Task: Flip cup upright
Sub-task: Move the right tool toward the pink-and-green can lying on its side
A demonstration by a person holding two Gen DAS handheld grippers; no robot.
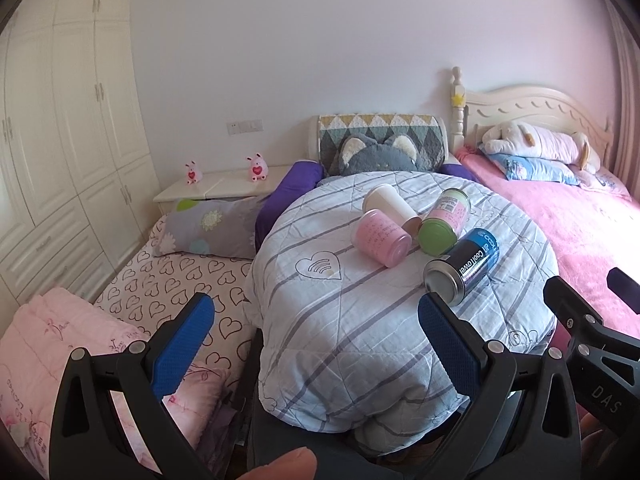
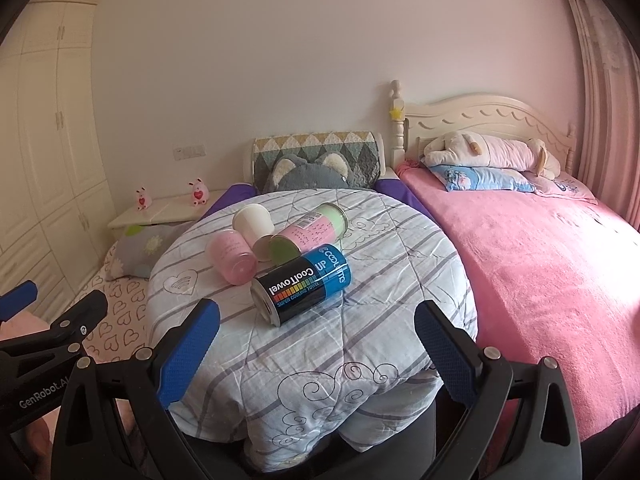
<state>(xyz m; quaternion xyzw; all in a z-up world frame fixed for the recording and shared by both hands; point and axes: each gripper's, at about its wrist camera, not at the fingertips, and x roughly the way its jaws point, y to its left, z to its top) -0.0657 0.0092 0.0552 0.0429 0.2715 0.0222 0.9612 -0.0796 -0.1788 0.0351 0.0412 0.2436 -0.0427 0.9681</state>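
While all four containers lie on their sides, nothing of the task is done, as far as you can judge; every flip remains.

Item: white paper cup [image 2: 253, 225], on its side, mouth toward the headboard, base toward you, wedged between the pink cup [image 2: 232, 256] and the pink-and-green can [image 2: 307, 231], touching both by the look of it.
Item: pink cup, on its side, base toward you, leftmost of the group.
Item: pink-and-green can, on its side, green end toward you.
Item: blue-and-black can [image 2: 302, 290] marked "CoolTowel", on its side, nearest you, just beside the green end.

Your left gripper [image 1: 316, 344]: fingers spread wide, holding nothing, short of the group.
Your right gripper [image 2: 318, 354]: fingers spread wide, holding nothing, the blue-and-black can near and ahead between them.

Surface: a rounded mound covered by a striped quilt [image 2: 360, 320], soft and creased; judge it poor footing for an upright cup.
Room: pink bed [image 2: 540, 280] with a plush toy [image 2: 488, 150] to your right; heart-print bed [image 1: 172, 280] to your left; nightstand [image 1: 224, 186] with two small figures; white wardrobe [image 1: 68, 120] along the left wall.
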